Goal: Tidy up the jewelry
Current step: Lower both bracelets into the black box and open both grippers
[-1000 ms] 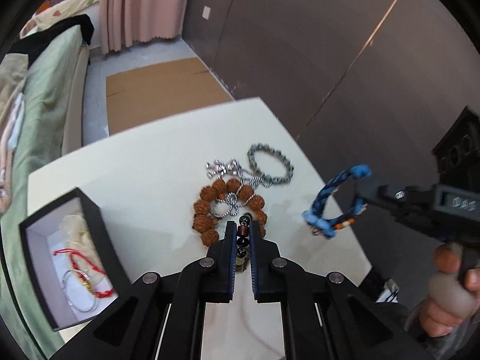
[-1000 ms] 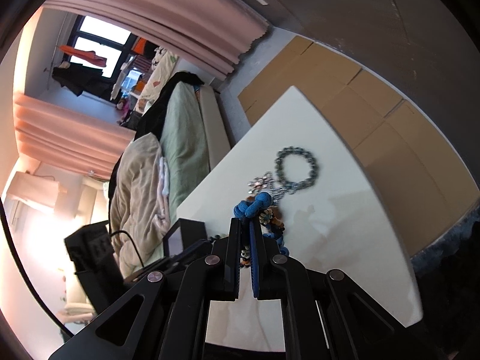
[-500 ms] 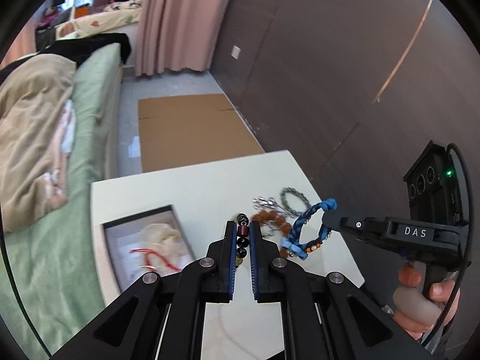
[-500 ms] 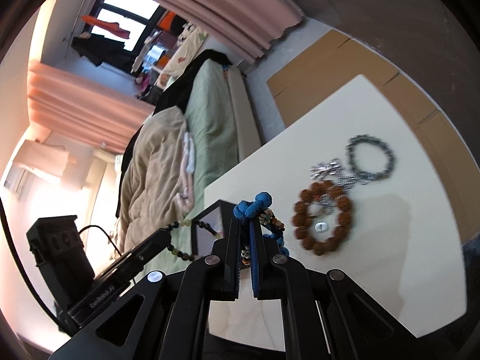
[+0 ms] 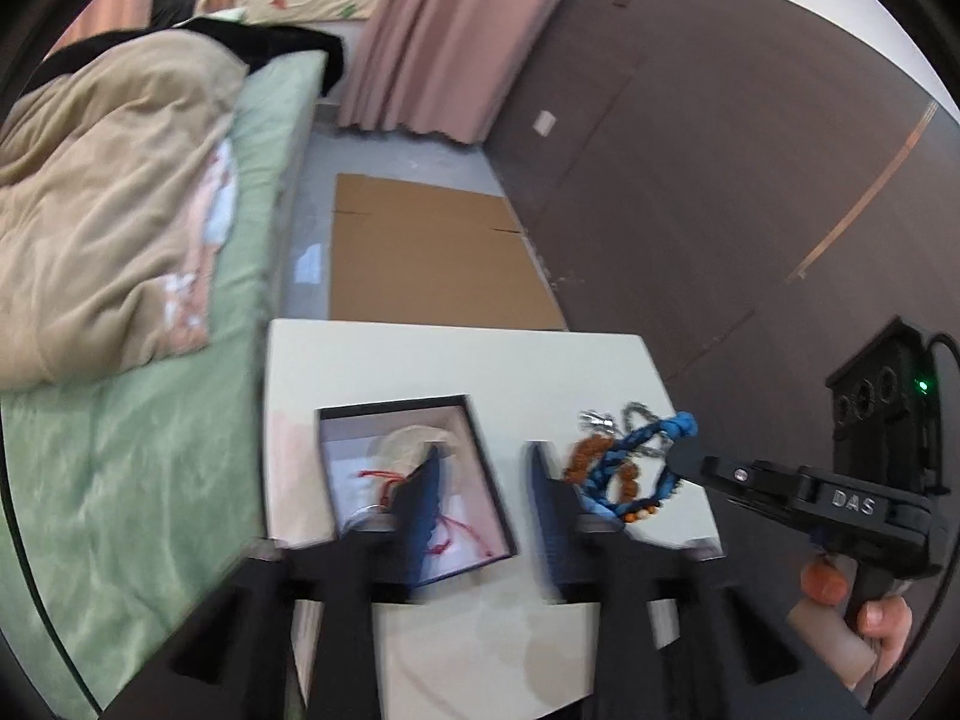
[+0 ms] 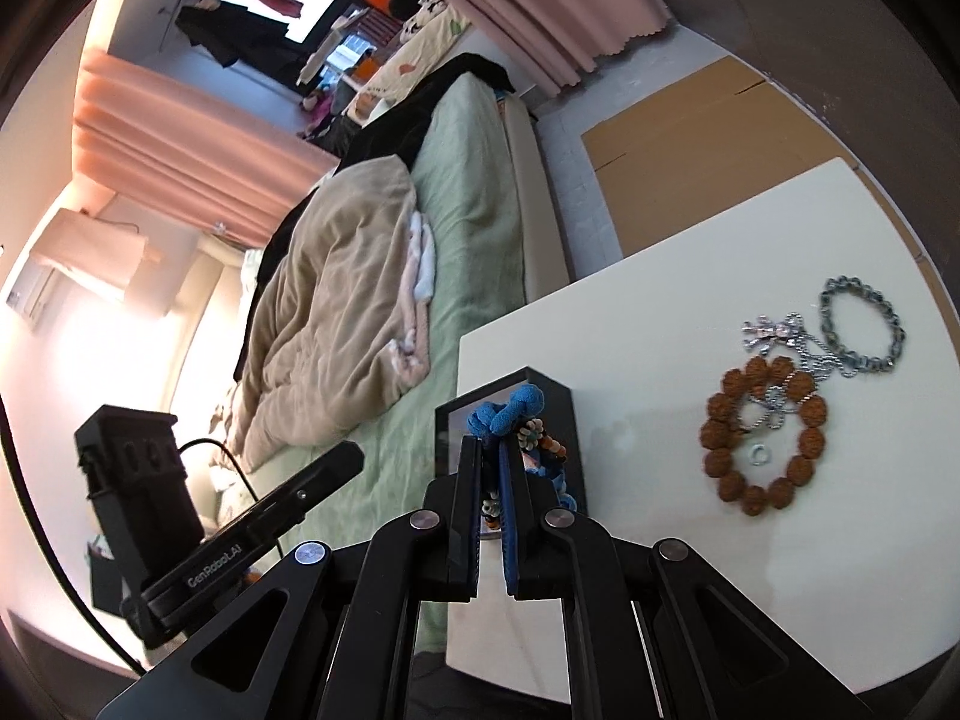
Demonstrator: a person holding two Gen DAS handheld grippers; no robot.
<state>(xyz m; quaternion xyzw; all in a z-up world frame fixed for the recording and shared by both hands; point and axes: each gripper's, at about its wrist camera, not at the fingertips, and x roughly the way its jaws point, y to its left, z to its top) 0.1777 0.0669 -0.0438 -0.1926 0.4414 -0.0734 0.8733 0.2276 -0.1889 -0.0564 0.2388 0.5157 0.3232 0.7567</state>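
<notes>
1. Left gripper [image 5: 483, 480] jaws just opened over the black box [image 5: 480, 462], nothing seen between them.
2. Right gripper [image 6: 492, 456] jaws clamped on the blue braided bracelet [image 6: 510, 408], near the box.
3. On the table [image 6: 630, 360]: brown bead bracelet [image 6: 762, 438], grey bracelet [image 6: 861, 330], silver chain [image 6: 774, 330].
4. Risk: bracelet snagging a jaw on release, dropping outside the box.

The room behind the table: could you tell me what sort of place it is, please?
Most likely a bedroom: a bed with a beige blanket stands beside the table, and pink curtains hang behind.
</notes>
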